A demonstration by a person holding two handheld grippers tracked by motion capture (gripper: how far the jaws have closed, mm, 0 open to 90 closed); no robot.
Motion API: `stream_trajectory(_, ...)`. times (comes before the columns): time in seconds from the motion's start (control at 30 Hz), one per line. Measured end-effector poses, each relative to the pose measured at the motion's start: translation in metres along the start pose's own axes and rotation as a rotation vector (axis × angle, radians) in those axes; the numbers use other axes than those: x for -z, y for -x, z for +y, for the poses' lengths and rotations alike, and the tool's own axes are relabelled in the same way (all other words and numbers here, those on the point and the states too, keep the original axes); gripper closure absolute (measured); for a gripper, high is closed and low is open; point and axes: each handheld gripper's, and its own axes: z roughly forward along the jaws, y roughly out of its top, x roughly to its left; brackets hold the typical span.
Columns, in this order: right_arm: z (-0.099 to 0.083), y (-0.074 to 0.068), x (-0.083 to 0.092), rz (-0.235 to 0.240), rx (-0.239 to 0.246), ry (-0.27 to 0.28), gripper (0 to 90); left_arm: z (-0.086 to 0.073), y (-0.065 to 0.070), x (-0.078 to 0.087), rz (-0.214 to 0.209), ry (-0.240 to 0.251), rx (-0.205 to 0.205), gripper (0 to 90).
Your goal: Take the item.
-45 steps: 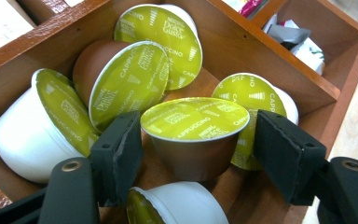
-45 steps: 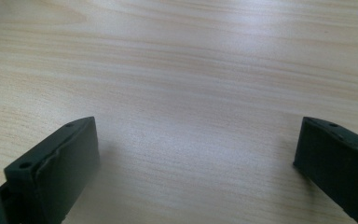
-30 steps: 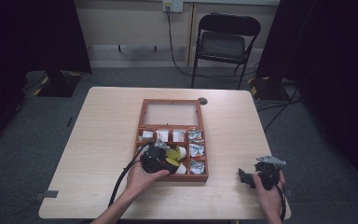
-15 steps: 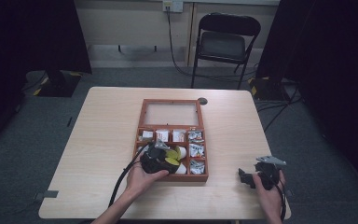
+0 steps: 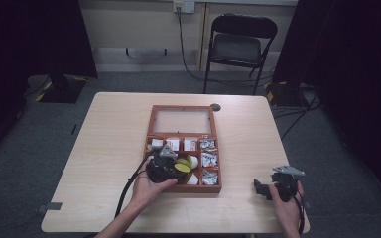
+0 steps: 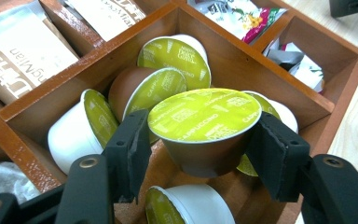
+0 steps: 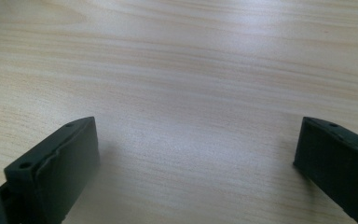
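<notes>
The left hand-held gripper (image 6: 200,154) is clamped on a brown coffee capsule (image 6: 204,128) just above its compartment in the wooden box (image 5: 154,115), so lifting it clear looks next, while the right hand-held gripper (image 7: 196,172) rests with jaws apart over bare table (image 7: 191,70).

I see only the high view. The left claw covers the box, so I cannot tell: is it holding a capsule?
Observer: Yes. In the left gripper view the left claw is shut on a brown capsule with a green lid that reads Cappuccino.
Operator: Are more capsules in that compartment?
Observer: Several more, white and brown, lie tilted around it, for example one white capsule.
Operator: And the right claw?
Observer: The right gripper view shows the right claw open, with bare table between its jaws.
</notes>
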Motion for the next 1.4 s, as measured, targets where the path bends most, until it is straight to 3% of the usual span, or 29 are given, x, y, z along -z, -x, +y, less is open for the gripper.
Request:
stream_trajectory(0.37,0.000,0.000,0.000,0.001,0.000,0.000,0.0,0.000,-0.001,0.007,0.003,0.017,-0.019,40.9)
stream_trajectory(0.7,0.000,0.000,0.000,0.000,0.000,0.000,0.0,0.001,-0.005,0.020,0.001,0.068,-0.007,40.9)
stream_trajectory(1.2,0.000,0.000,0.000,0.000,0.000,0.000,0.0,0.006,-0.002,0.040,0.010,0.147,-0.060,40.9)
stream_trajectory(1.4,0.000,0.000,0.000,0.000,0.000,0.000,0.0,0.006,-0.006,0.047,0.013,0.168,-0.050,40.9)
